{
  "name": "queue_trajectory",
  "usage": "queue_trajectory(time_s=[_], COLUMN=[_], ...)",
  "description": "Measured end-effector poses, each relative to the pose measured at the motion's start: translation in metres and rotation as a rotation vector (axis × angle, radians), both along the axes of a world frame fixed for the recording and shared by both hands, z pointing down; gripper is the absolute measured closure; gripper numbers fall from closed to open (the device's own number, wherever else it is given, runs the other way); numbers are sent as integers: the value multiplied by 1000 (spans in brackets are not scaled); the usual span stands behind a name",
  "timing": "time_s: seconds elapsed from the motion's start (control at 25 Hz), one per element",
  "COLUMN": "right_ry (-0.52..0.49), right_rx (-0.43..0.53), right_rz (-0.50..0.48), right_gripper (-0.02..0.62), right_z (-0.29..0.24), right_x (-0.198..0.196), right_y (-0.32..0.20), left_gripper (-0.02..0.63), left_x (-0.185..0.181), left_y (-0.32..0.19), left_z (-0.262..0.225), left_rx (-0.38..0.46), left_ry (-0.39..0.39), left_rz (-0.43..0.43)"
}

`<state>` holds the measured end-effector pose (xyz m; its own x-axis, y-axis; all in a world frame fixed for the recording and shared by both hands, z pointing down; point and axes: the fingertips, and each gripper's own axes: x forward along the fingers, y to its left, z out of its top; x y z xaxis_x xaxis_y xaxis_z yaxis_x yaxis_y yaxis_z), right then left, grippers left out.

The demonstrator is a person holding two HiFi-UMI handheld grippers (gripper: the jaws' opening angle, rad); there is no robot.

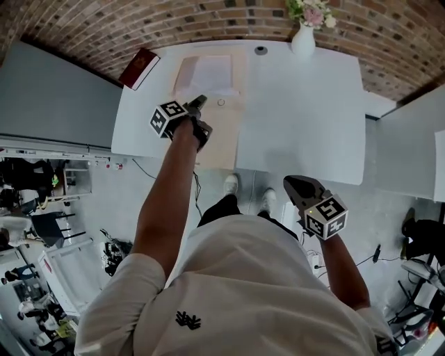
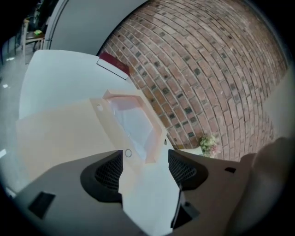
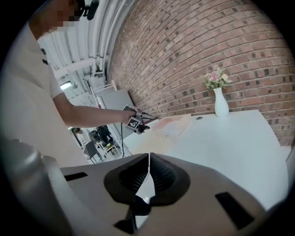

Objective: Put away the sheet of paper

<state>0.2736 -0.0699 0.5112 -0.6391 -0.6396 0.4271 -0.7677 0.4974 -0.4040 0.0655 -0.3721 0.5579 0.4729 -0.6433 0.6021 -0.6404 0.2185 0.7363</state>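
Paper seemingly inside folder, edges washed out

In the head view the top edge cuts off the flowers at the tabletop's 1 o'clock. The left hand-held gripper covers the near edge of the sheet of paper. A small round thing at 12 o'clock is too small to name. In the left gripper view, I cannot tell whether the white between the jaws is paper or tabletop.

Flower vase, red book, white table
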Motion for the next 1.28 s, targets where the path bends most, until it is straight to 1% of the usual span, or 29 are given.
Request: queue_trajectory(time_s=[0.12, 0.24, 0.28, 0.32, 0.36, 0.48, 0.52, 0.6, 0.76, 0.84, 0.92, 1.04, 1.12, 1.2, 1.28], right_ry=[-5, 13, 22, 30, 37, 56, 63, 74, 100, 111, 128, 148, 161, 172, 183], right_rx=[8, 33, 41, 47, 50, 50, 52, 60, 68, 73, 83, 101, 109, 114, 120], right_rz=[-39, -84, -100, -114, -127, -164, -174, -189, -198, -198, -200, -199, -200, -203, -203], right_gripper=[561, 561, 561, 563, 561, 563, 563, 563, 563, 562, 563, 563, 563, 563, 565], right_z=[-1, -6, -8, -10, -12, -18, -21, -27, -40, -42, -45, -49, -51, -53, -55], right_x=[-14, -31, -37, -43, -51, -80, -91, -115, -164, -188, -210, -238, -258, -278, -298], right_y=[-4, -8, -10, -12, -13, -19, -21, -24, -27, -26, -22, -13, -5, 3, 10], left_gripper=[311, 313, 339, 407, 449, 551, 562, 576, 581, 581, 581, 581, 581, 581, 581], left_x=[-3, -7, -8, -10, -13, -32, -40, -56, -98, -120, -140, -163, -178, -194, -209], left_y=[23, 44, 51, 59, 67, 92, 101, 122, 166, 188, 211, 242, 259, 274, 287], left_z=[-16, -32, -38, -45, -52, -73, -80, -93, -120, -127, -129, -128, -127, -128, -131], left_rx=[46, 104, 129, 157, 187, 271, 296, 341, 429, 462, 488, 527, 548, 561, 575], left_ry=[20, 55, 69, 80, 86, 85, 91, 111, 154, 152, 119, 32, -11, -16, -2], left_rz=[57, 110, 132, 157, 185, 270, 300, 365, 489, 551, 619, 727, 777, 800, 806])
